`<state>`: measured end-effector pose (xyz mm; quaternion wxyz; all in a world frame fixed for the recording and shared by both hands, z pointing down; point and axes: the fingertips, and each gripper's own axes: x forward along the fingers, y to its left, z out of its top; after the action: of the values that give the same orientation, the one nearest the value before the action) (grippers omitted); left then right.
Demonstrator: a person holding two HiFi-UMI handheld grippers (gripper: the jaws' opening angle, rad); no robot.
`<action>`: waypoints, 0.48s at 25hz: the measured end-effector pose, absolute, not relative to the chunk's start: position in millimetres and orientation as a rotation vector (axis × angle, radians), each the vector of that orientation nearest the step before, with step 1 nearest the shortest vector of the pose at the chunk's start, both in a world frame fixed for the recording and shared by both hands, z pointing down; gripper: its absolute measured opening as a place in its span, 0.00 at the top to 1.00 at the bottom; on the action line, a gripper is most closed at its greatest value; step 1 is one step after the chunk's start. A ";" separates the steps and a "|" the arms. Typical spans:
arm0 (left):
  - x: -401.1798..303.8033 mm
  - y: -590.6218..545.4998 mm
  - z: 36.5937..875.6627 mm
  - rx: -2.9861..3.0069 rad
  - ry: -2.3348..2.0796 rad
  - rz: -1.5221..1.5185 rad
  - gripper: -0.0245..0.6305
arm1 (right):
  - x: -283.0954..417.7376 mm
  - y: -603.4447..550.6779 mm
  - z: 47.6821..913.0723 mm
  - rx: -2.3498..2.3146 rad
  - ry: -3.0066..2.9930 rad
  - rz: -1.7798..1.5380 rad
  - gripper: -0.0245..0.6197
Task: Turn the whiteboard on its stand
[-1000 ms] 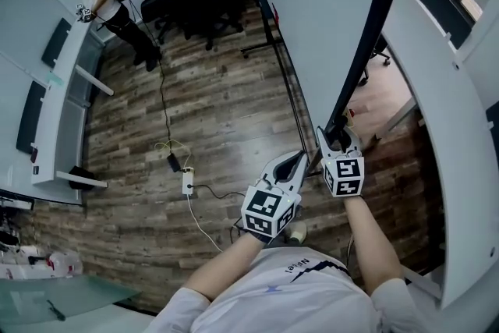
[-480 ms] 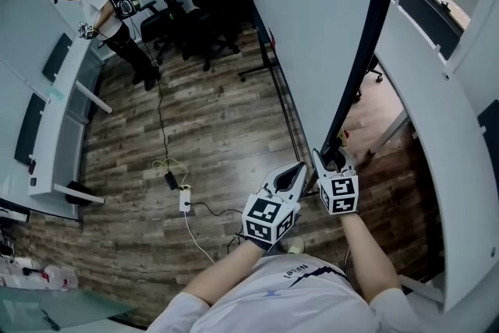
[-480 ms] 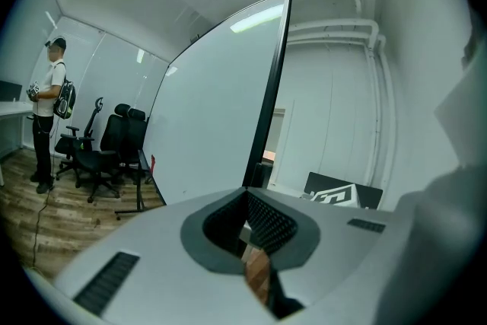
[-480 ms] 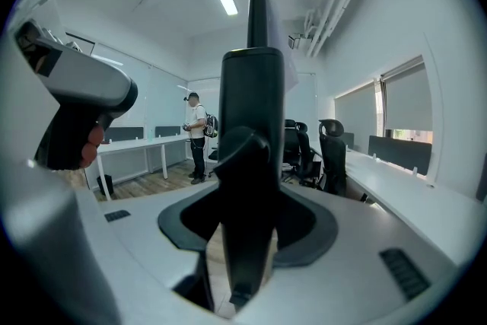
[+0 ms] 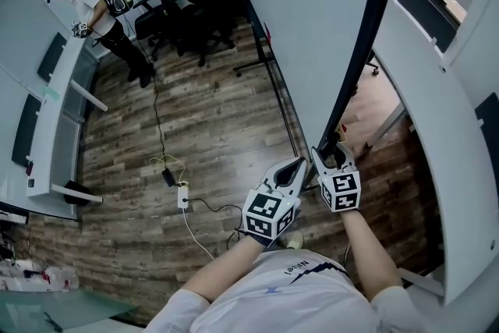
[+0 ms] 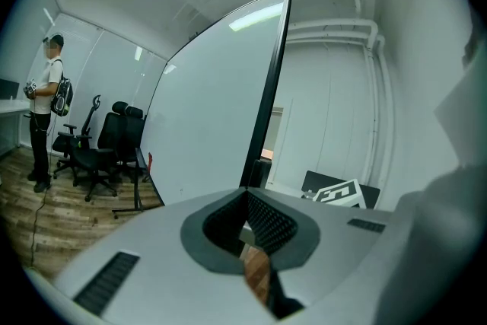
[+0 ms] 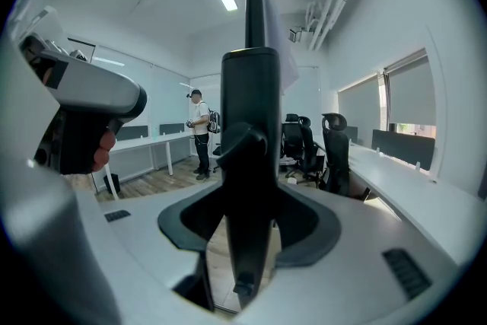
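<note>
two grippers sit low at the near corner of the whiteboard. the right gripper has its fingers clamped on the board's black edge frame, which stands upright between them and runs on above the fingertips. the left gripper has its fingers closed tip to tip with nothing in them, just left of the right fingers; the white face lies ahead of its tips and to their left. wooden floor lies below both.
</note>
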<state>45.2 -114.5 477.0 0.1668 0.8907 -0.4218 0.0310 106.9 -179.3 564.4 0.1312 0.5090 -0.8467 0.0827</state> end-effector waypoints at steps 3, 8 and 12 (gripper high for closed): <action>43.5 -115.2 479.8 2.531 -1.204 0.091 0.94 | 108.1 -176.4 565.6 1.470 -2.443 0.247 0.67; 43.0 -112.0 483.4 2.527 -1.209 0.099 0.94 | 119.2 -160.2 570.3 1.458 -2.408 0.256 0.67; 43.8 -106.1 486.2 2.527 -1.207 0.110 0.94 | 126.6 -138.1 574.6 1.443 -2.371 0.301 0.67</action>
<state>43.8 -106.1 486.2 0.1690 0.8887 -0.4245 0.0385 126.6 -138.1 574.6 0.1739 0.5089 -0.8364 0.1060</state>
